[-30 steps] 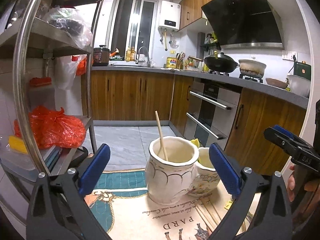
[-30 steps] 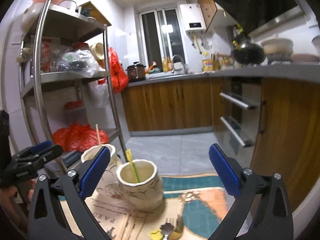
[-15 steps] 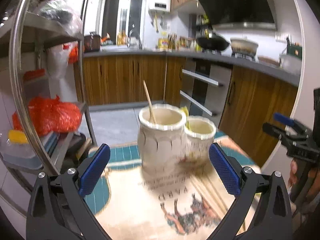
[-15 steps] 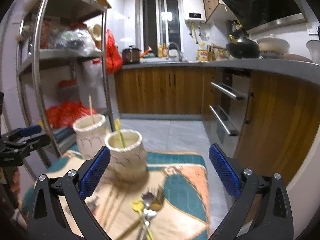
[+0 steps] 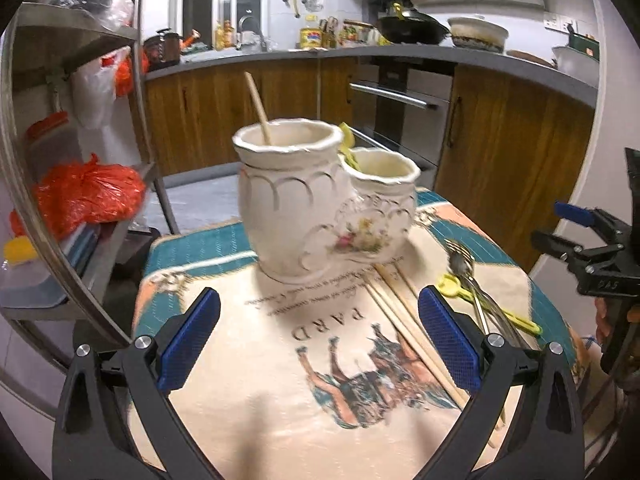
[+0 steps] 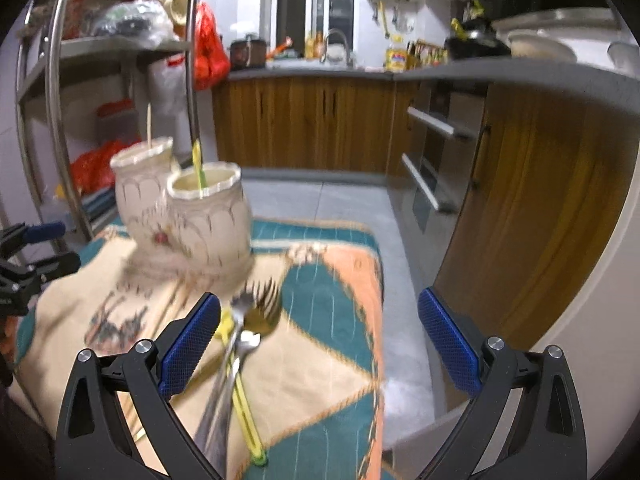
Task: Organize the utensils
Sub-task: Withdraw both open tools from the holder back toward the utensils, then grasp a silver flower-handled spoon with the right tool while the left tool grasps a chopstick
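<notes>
Ceramic jars [image 5: 320, 200] touching; grippers empty.

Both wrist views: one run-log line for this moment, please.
left claw open, empty | right claw open above cutlery | chopsticks on cloth | jars hold two utensils

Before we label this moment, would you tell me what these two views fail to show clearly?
- Tall jar, left wrist view: the wooden stick's lower end is hidden by the jar wall.
- Short jar, right wrist view: motion blur smears its pattern.
- Cutlery pile, right wrist view: blurred and overlapping, so no piece count.
- Chopsticks, left wrist view: the left gripper's finger covers part.
</notes>
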